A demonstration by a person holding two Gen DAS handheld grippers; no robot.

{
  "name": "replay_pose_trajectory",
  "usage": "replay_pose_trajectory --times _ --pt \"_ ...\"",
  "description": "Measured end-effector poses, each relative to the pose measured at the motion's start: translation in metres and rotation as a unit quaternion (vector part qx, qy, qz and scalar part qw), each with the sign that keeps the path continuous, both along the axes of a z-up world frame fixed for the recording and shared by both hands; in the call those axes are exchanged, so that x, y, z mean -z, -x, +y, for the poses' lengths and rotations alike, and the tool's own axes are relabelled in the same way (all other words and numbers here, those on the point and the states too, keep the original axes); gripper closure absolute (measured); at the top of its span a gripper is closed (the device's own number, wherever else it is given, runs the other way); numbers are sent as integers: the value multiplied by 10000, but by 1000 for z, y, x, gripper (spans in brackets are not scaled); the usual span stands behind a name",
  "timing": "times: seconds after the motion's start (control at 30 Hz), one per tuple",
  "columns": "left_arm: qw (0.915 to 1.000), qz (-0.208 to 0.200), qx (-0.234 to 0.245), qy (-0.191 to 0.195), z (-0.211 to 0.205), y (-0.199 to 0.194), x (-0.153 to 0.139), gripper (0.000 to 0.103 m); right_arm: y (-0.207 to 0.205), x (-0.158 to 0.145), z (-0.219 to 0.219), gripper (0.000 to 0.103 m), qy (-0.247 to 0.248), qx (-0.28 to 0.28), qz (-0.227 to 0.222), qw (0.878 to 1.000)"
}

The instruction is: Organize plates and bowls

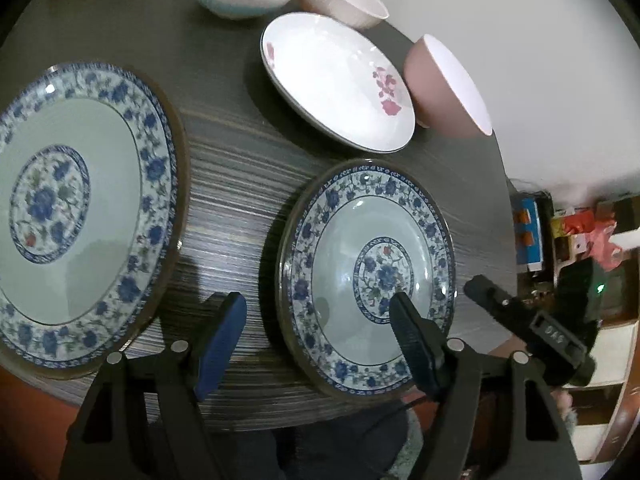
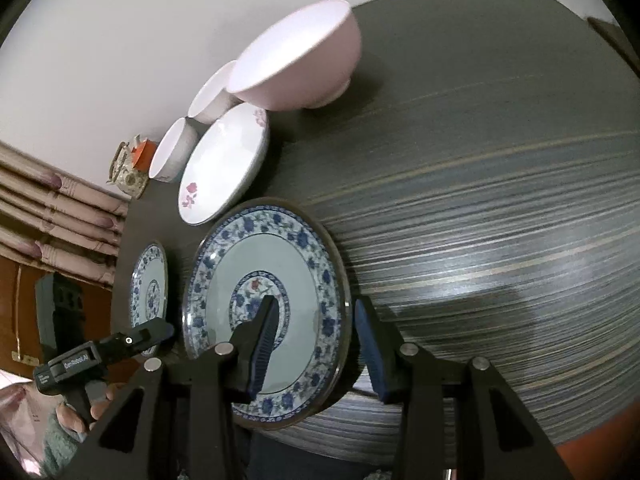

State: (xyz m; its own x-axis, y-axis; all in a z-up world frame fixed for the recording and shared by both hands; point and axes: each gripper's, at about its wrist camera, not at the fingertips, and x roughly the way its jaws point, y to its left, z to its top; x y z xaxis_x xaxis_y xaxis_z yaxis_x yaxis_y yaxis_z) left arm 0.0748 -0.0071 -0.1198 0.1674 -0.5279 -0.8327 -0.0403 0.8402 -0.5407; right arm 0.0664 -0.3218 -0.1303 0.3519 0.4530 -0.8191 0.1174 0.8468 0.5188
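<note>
Left tool (image 1: 316,316) straddling blue-patterned plate (image 1: 340,240) rim

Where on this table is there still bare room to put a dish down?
Widest free patch: the striped table right of the near blue-patterned plate and below the pink bowl. A narrower strip lies between the two blue plates. The far edge is crowded with bowls and the rose plate.
</note>
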Motion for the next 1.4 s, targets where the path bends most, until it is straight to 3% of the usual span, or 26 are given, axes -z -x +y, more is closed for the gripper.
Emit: replay_pose_trajectory --times 0.1,0.4,0.63,1.03,1.17,1.4 --pt "9997 174 -58 171 0 -4 3 38 -3 7 -4 62 -41 32 89 9999" --pt "9995 288 -98 18 3 -11 11 51 -4 16 -3 63 -157 -18 183 9997" --pt "9992 399 -55 -19 2 -14 20 65 -7 23 -2 72 -241 13 288 9993" --pt "9992 327 159 -145 -3 -18 22 82 -11 33 -1 91 -285 -33 399 9988" --pt "9991 283 212 -233 -2 -18 23 89 -10 32 2 91 -177 7 361 9992" --pt "9989 88 292 -366 -1 -13 16 90 -6 23 9 91 -22 -56 214 9998"
